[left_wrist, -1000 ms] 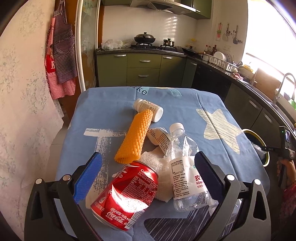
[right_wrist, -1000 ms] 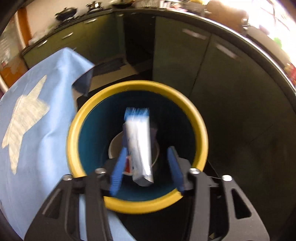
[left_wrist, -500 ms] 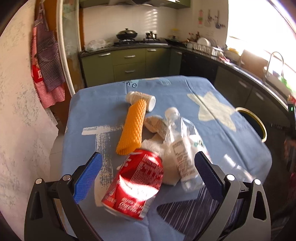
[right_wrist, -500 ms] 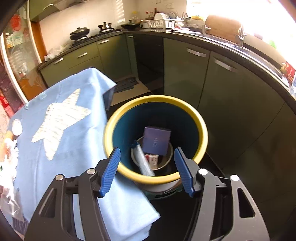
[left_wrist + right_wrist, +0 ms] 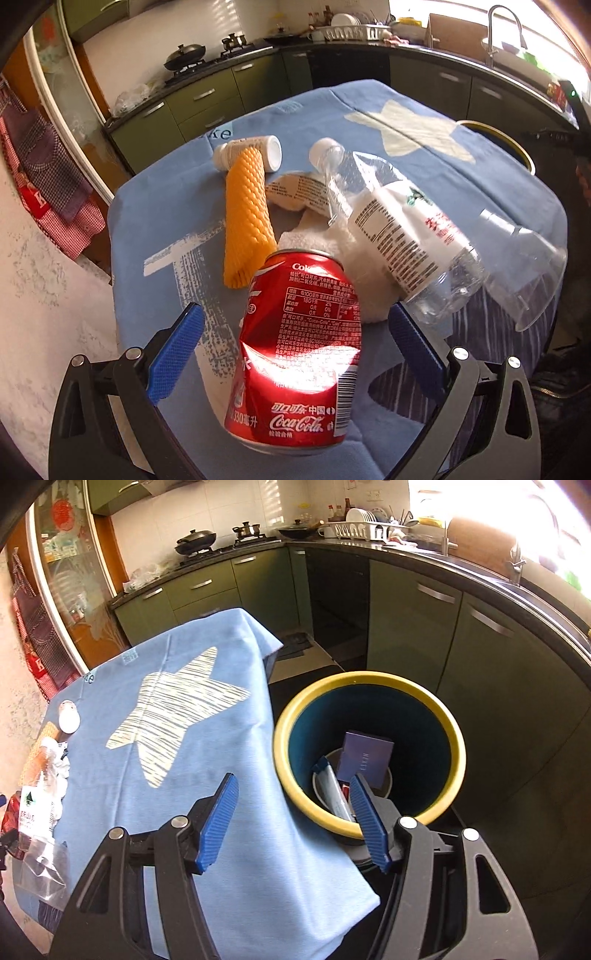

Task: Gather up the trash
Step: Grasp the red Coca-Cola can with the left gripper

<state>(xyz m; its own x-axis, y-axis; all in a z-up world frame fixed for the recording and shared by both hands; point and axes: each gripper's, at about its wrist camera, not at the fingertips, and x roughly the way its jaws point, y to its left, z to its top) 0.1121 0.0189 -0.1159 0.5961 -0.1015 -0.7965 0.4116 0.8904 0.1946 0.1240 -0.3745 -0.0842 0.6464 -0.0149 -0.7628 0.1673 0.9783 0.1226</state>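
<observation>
Red dented can (image 5: 299,354) between open left claw (image 5: 295,354), right claw (image 5: 291,823) empty

Left tool (image 5: 295,347) jaws spread wide, right tool (image 5: 291,819) jaws apart, empty

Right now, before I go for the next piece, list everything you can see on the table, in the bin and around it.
Cola can: 1, red, dented, nearest on the table, between the left gripper's open fingers.
Water bottle: 1, clear, white label, lying right of the can.
Plastic cup: 1, clear, on its side at the table's right edge.
Foam net sleeve: 1, orange, left of the bottle.
Small bottle: 1, white, behind the sleeve.
Crumpled tissue: white, under the bottle.
Wrapper: 1, cream, printed, mid-pile.
Tablecloth: 1, blue, white star.
Bin: 1, yellow rim, teal inside, beside the table.
Box: 1, purple, in the bin.
Packet: 1, silvery, in the bin.
Left gripper: open.
Right gripper: open, empty.
</observation>
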